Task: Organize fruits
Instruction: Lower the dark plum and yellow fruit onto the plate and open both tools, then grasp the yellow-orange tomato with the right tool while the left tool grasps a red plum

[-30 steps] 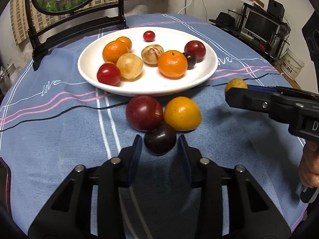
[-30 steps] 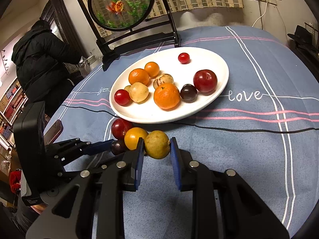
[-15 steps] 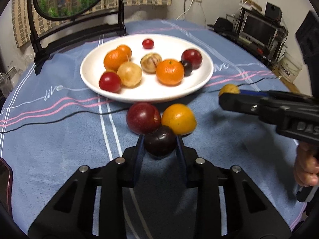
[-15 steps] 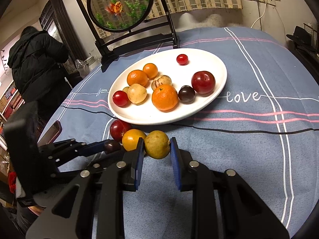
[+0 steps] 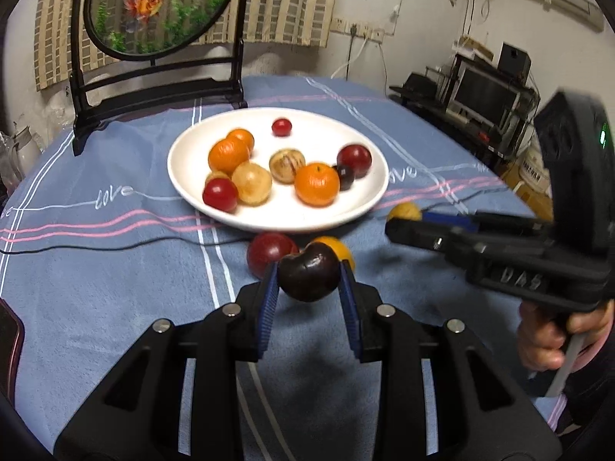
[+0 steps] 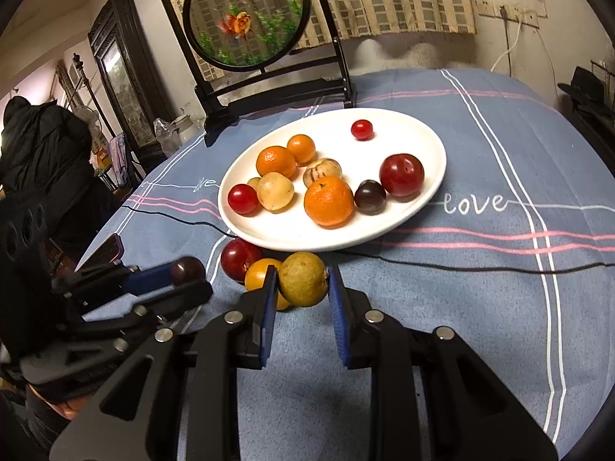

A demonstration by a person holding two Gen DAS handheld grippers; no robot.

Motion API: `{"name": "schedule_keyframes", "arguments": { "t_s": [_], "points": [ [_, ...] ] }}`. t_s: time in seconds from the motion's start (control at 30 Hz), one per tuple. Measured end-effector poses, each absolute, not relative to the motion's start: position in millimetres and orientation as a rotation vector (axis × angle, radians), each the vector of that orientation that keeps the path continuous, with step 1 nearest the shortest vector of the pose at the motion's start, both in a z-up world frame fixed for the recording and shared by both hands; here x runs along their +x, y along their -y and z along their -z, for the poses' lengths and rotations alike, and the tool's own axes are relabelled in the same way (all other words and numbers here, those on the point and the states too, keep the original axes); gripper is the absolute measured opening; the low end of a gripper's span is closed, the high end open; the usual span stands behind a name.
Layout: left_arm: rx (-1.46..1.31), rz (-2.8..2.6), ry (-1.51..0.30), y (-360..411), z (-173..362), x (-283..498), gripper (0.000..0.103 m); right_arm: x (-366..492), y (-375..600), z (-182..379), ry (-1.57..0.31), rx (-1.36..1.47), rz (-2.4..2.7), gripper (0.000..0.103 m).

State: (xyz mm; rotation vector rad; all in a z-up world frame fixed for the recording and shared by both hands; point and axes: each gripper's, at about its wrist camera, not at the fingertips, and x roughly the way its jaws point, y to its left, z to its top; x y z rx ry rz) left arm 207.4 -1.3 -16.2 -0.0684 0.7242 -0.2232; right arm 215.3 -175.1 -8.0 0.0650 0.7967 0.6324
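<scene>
While left tool [image 5: 308, 280] grips dark plum [image 5: 308, 276] raised off table [image 5: 115, 269], right tool [image 6: 301, 288] clamps yellow-green fruit [image 6: 303, 278] just short of white plate [image 6: 430, 192], mid-table.

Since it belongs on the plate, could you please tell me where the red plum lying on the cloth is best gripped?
Take the red plum across its round middle, probably from above and from its bare-cloth side: the yellow-orange fruit crowds the opposite side, and the plate rim sits close behind it.
</scene>
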Motion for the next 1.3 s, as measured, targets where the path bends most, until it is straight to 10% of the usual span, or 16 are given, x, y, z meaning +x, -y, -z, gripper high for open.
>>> {"name": "schedule_keyframes", "arguments": {
  "t_s": [0.57,0.7,1.3],
  "points": [
    [-0.107,0.144,-0.697,-4.5,3.3,317.5,0.032,300.1,165.8,8.1,-0.658,0.129,-0.515,0.027],
    [-0.132,0.098,-0.67,-13.0,-1.5,308.7,0.082,299.2,167.1,10.0,-0.653,0.115,-0.496,0.052],
    [-0.161,-0.102,-0.615,-58.9,-7.5,232.3,0.096,213.8,127.9,6.9,-0.724,-0.098,-0.665,0.054]
  ]
}}
